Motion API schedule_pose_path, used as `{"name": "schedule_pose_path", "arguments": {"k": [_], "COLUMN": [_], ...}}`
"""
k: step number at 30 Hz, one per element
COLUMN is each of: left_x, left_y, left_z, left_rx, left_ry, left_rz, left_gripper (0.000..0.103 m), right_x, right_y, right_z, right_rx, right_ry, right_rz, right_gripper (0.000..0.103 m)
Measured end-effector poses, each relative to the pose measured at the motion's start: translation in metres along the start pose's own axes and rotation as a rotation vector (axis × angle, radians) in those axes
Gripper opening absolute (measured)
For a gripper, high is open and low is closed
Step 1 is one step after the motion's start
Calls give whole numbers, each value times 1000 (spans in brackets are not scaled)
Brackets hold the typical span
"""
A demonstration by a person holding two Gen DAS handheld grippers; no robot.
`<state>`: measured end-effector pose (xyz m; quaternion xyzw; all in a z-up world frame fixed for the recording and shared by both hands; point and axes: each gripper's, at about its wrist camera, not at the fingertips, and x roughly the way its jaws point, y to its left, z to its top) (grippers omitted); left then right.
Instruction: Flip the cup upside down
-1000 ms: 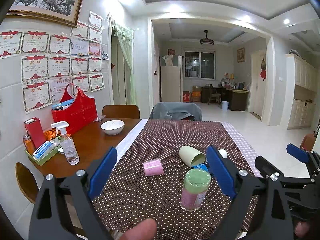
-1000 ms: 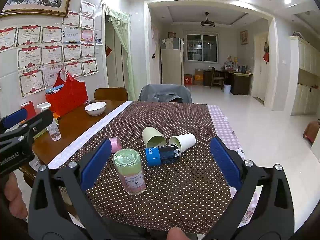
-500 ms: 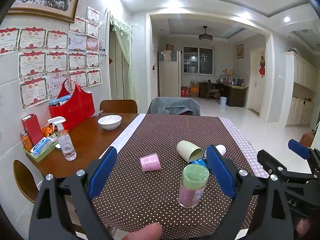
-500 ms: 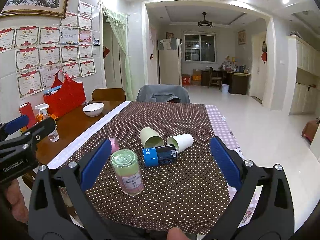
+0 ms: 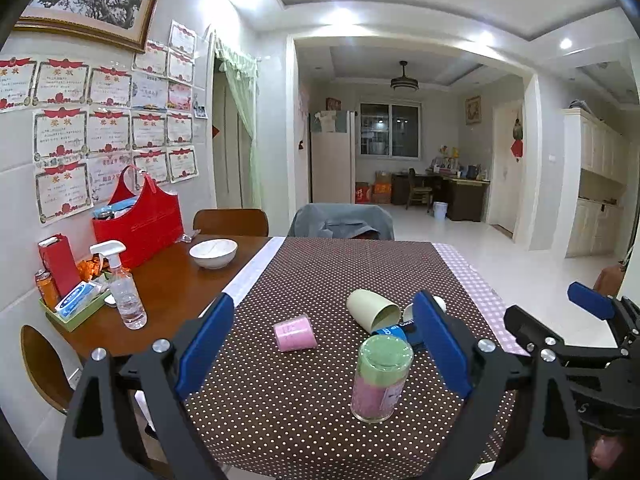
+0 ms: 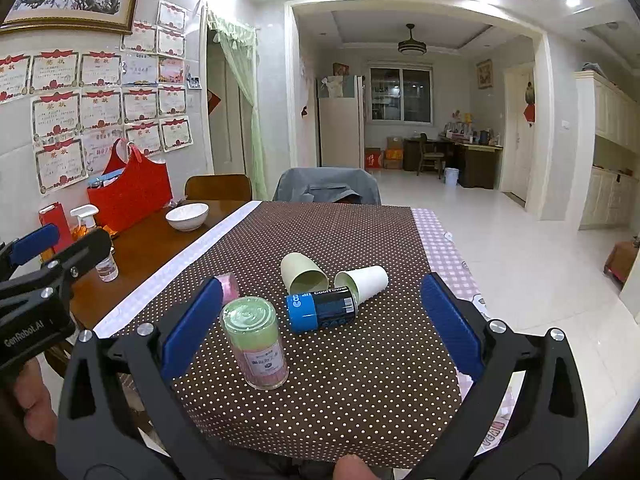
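I am logging both claws, left claw (image 5: 320,344) and right claw (image 6: 320,320), gaping wide and empty, the green cup (image 6: 303,273) lying sideways at mid-frame, mouth facing me, nearer the right.

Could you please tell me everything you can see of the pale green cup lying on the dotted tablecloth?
The pale green cup is a plain tapered tumbler, matte and probably plastic, without a handle. It lies on its side on the brown dotted tablecloth, its open mouth facing the cameras and looking empty. The white paper cup lies close on its right and the blue can just in front; whether they touch it is unclear. No gripper holds it.
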<state>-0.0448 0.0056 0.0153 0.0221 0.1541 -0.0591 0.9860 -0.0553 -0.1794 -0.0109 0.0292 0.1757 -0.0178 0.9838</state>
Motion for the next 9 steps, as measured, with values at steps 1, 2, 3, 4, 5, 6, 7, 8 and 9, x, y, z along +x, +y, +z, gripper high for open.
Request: {"name": "schedule_pose_path", "arguments": {"k": [1,2,3,4,5,6,7,8,9], "left_x": [1,1,1,2,3,4,4,4,4], "left_y": [0,0,-1,-1,-1,-2,-2,-2,-2], "left_z": [0,0,0,0,-1,-1,-1,-2,-2], "left_rx": [2,3,3,5,7,7,7,6,6], "left_ry": [2,4,6,13,18,21,24,25,26], "left_rz": [1,1,2,4,6,6,7,7,7], "left_gripper": [89,89,89,89,89,89,89,89,89], "right_x": [0,0,0,0,0,0,0,0,0], "right_y": [0,0,0,0,0,0,-1,-1,-1], "right_z": [0,0,0,0,-1,-1,-1,-1,-1], "right_rx": [-1,0,1,1,1,3,4,6,8], "right_ry": [0,0,-1,-2,-3,-3,-4,-5,-4], "right_rz": [0,0,0,0,-1,-1,-1,-2,-2], "right_gripper": [97,97,97,97,97,97,97,97,97]}}
